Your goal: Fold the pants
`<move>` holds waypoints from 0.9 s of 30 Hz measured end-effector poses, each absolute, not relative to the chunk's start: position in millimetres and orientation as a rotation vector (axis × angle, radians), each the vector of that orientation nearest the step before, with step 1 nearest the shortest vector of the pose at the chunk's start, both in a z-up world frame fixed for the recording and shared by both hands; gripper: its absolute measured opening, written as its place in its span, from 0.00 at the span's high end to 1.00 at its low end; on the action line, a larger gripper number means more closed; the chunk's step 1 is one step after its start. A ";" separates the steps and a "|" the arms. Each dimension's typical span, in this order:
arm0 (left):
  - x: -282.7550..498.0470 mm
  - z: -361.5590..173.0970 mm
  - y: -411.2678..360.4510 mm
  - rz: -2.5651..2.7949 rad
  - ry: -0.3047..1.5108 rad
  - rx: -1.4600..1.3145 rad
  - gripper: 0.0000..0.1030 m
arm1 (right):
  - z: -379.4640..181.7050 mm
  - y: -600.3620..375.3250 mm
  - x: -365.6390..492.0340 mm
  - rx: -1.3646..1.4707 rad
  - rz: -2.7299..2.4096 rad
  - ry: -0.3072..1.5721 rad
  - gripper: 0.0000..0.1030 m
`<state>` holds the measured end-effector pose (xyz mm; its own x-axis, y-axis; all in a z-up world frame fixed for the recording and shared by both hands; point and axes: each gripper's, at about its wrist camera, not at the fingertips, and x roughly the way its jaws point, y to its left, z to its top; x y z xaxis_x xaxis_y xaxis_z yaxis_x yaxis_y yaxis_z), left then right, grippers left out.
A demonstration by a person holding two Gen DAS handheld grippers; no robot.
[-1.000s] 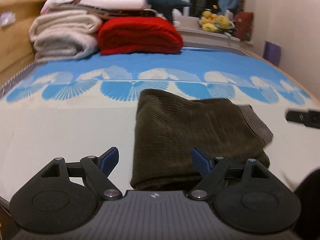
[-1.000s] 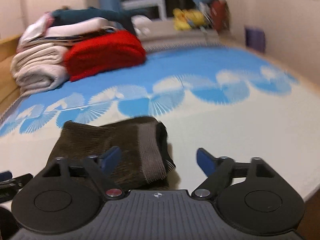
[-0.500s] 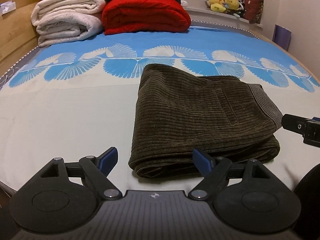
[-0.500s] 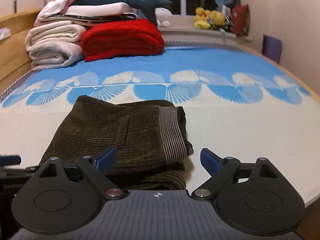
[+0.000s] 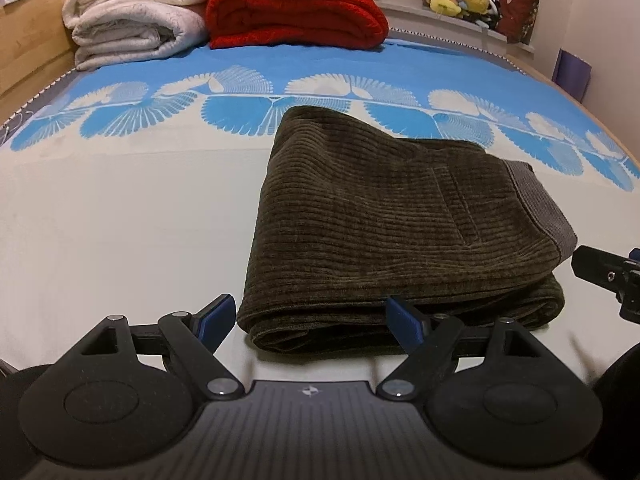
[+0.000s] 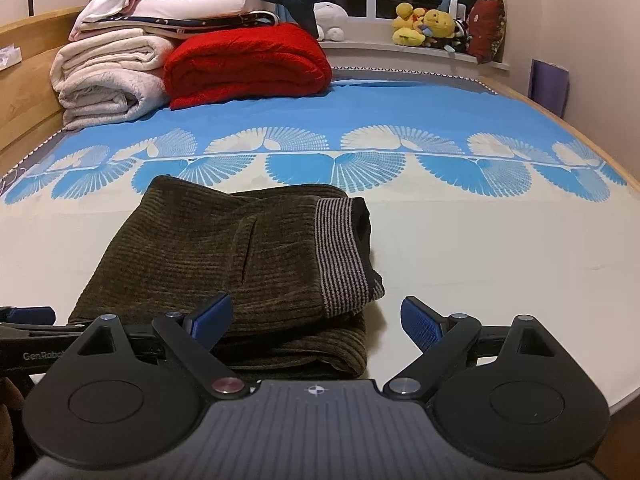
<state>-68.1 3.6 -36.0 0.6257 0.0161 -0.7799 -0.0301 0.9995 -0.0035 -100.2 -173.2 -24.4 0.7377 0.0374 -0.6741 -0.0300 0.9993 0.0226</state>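
Pants lying folded in compact stack near front edge of bed, striped waistband toward right. Judged: folding near done or done; next move calls for final tidy or another fold, starting at near edge.
Left gripper: spread, empty, just before left near corner of stack.
Right gripper: spread, empty, at right near corner.
Containers: none seen.
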 end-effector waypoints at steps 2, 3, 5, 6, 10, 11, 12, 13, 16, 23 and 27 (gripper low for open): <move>-68.0 -36.6 1.9 0.029 0.890 -0.009 0.16 | -25.3 -174.1 -98.9 0.009 0.035 0.745 0.11; -67.8 -36.8 1.5 0.029 0.887 -0.007 0.16 | -25.8 -174.2 -98.4 0.009 0.033 0.747 0.11; -68.0 -37.1 0.9 0.031 0.883 -0.005 0.16 | -26.7 -174.3 -97.5 0.010 0.032 0.750 0.11; -68.2 -36.8 0.9 0.034 0.878 -0.003 0.16 | -27.2 -174.4 -97.2 0.009 0.031 0.751 0.11; -68.7 -35.9 2.3 0.032 0.872 0.001 0.16 | -28.6 -170.7 -95.8 0.004 0.035 0.756 0.11; -68.4 -35.9 2.5 0.035 0.876 0.001 0.16 | -29.0 -169.8 -95.8 0.000 0.037 0.757 0.11; -67.9 -36.4 3.2 0.037 0.881 0.000 0.16 | -29.2 -169.3 -95.5 -0.003 0.040 0.758 0.11; -67.4 -36.7 3.7 0.041 0.886 -0.001 0.16 | -29.7 -168.3 -95.4 -0.007 0.042 0.759 0.11; -66.4 -36.8 5.8 0.032 0.902 -0.021 0.16 | -29.7 -167.0 -94.8 -0.016 0.047 0.761 0.11; -67.2 -36.2 4.5 0.031 0.904 -0.018 0.16 | -29.7 -168.2 -95.7 -0.011 0.044 0.764 0.11; -67.0 -35.9 3.7 0.036 0.901 -0.018 0.16 | -29.7 -168.2 -95.4 -0.012 0.044 0.765 0.11</move>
